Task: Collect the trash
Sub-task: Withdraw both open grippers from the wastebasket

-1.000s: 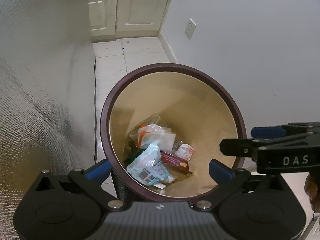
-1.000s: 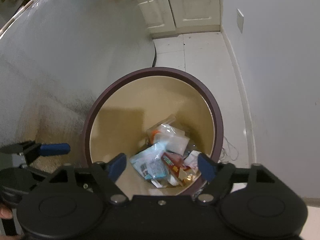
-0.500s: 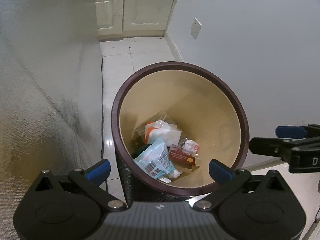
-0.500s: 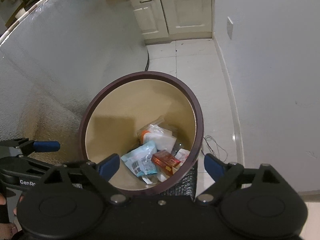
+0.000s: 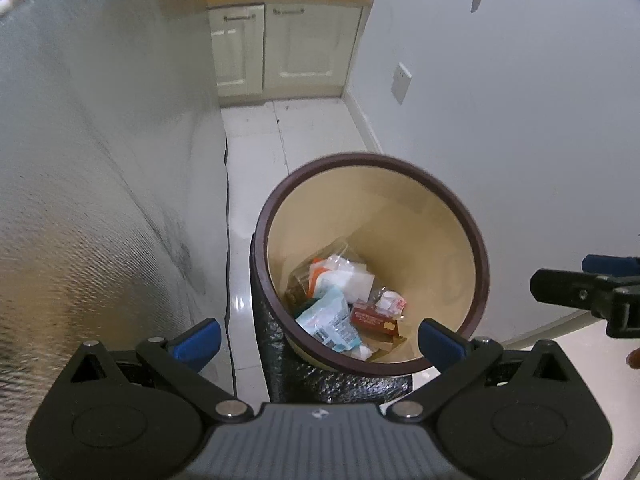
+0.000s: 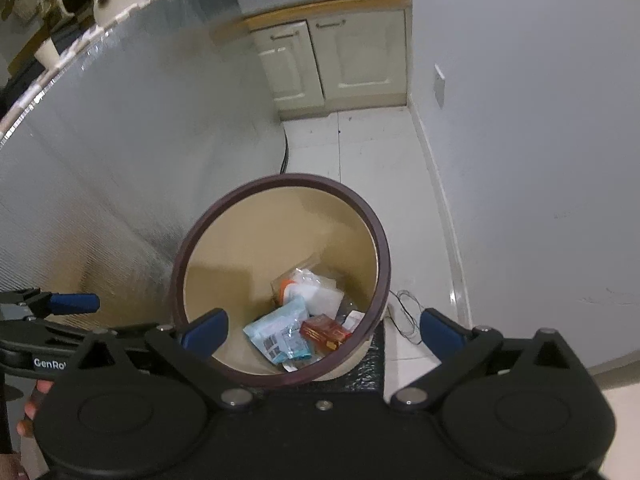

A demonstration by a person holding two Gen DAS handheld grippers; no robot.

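A round bin with a dark brown rim [image 5: 476, 248] [image 6: 382, 248] and beige inside stands on the white floor below both grippers. Inside lie a light blue packet [image 5: 328, 320] [image 6: 280, 328], a red box [image 5: 372, 318] [image 6: 324, 330] and clear plastic bags [image 5: 344, 276] [image 6: 316, 288]. My left gripper [image 5: 320, 340] hangs above the bin's near rim, open and holding nothing. My right gripper [image 6: 324, 330] is above the bin too, its jaws opening wide with nothing held between them. Each gripper shows at the edge of the other's view.
A silver foil-covered wall [image 5: 100, 180] [image 6: 132, 140] curves along the left. Cream cabinets [image 5: 280, 48] [image 6: 336, 56] stand at the back, and a white wall with a socket [image 5: 401, 82] runs on the right. A thin wire [image 6: 404, 312] lies on the floor beside the bin.
Both grippers have risen and pulled back, so the bin looks smaller and lower in each view. The right gripper's jaws have spread wider.
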